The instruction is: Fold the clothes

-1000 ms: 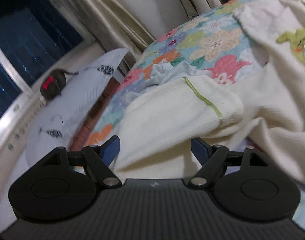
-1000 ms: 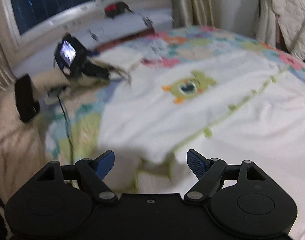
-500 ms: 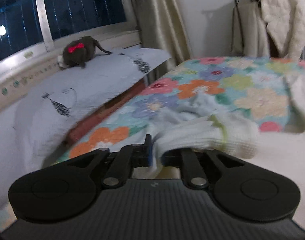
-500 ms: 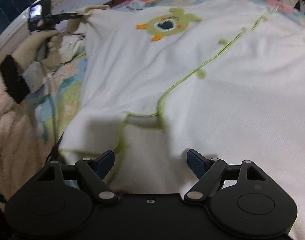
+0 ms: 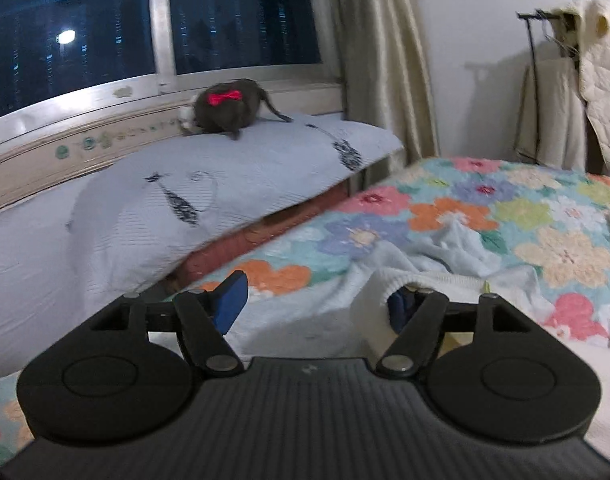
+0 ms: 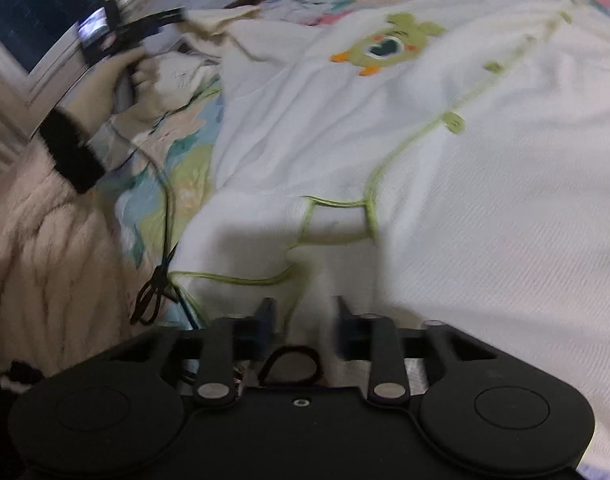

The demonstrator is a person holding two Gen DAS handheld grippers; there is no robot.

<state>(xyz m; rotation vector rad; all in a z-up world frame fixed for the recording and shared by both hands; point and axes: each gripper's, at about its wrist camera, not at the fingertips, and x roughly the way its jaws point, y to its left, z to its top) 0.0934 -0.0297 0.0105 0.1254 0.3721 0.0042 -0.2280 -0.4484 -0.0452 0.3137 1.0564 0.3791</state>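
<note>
Flowered quilt in pink, orange, blue and green covers the bed, and most of it lies under a large cream knitted garment with lime-green piping, spread flat with a green monster patch near its far end. Beyond the bed, under a dark window, a pale grey pillow with black fish prints carries a dark plush toy with a red bow; a beige curtain hangs beside it, and quilted cream clothing hangs on a rack at the wall.

A person's gloved left hand, in a fluffy cream sleeve with a black cuff, holds the left gripper at the garment's far corner. Its blue-padded fingers stand wide apart — the right one is tucked inside a ribbed cream cuff, so cloth drapes on it without being pinched.

Close by, the right gripper sits at the garment's near hem, its fingers drawn in to a narrow gap with a fold of cream cloth between them — whether they actually clamp it I cannot tell through the blur.
</note>
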